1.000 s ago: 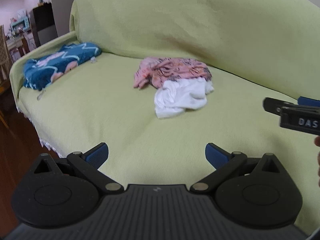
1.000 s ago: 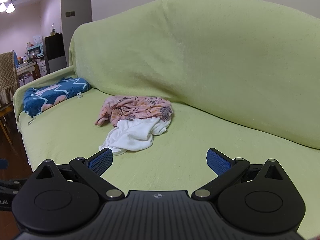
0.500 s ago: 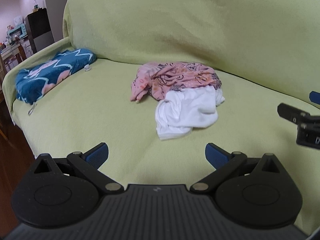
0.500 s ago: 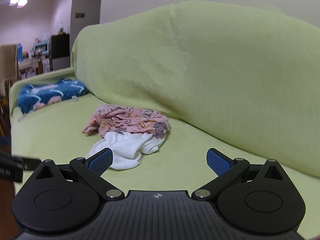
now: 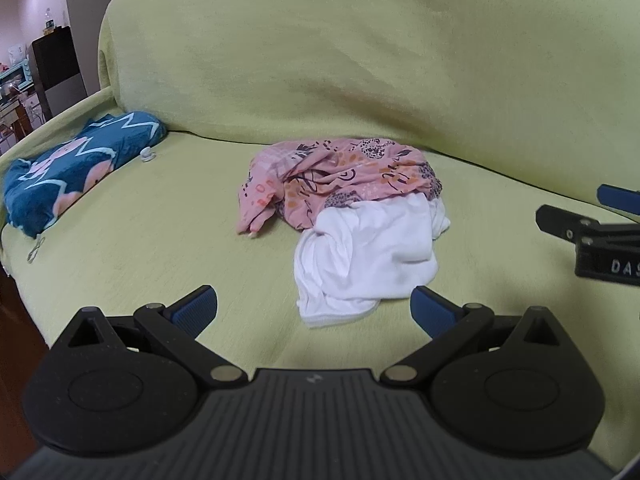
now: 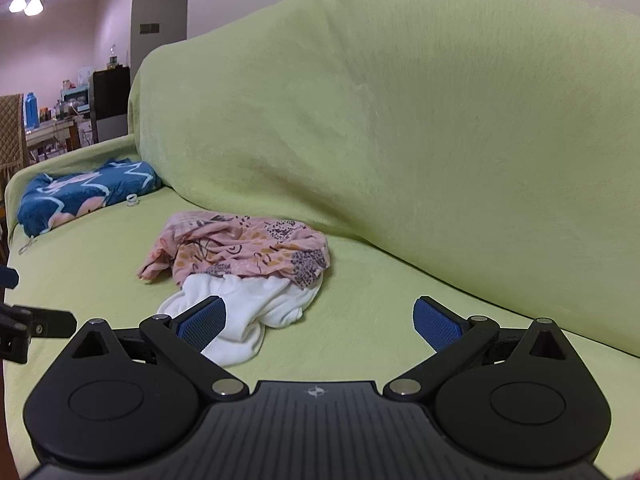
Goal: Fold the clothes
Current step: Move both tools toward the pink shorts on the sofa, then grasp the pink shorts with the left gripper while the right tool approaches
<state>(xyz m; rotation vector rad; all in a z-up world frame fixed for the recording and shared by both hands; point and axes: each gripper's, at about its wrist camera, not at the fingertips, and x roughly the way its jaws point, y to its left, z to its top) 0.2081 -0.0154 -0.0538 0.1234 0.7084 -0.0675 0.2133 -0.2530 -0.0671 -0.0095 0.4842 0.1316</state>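
A crumpled white garment [image 5: 368, 256] lies on the green sofa seat [image 5: 160, 248], partly under a crumpled pink patterned garment [image 5: 340, 176]. Both also show in the right wrist view: the white garment [image 6: 256, 312] and the pink garment [image 6: 244, 248]. My left gripper [image 5: 314, 310] is open and empty, just short of the white garment's near edge. My right gripper [image 6: 318, 322] is open and empty, to the right of the pile; its left finger overlaps the white cloth in view. The right gripper also shows at the left wrist view's right edge [image 5: 592, 236].
A blue patterned blanket [image 5: 72, 168] lies at the sofa's left end, with a small white clip [image 5: 147, 154] beside it. The green-covered backrest [image 5: 360, 60] rises behind the pile. The sofa's front edge and dark floor [image 5: 12, 320] are at the left.
Both grippers have moved closer to the clothes pile, which now looms larger. Both stay open. The clothes have not moved.
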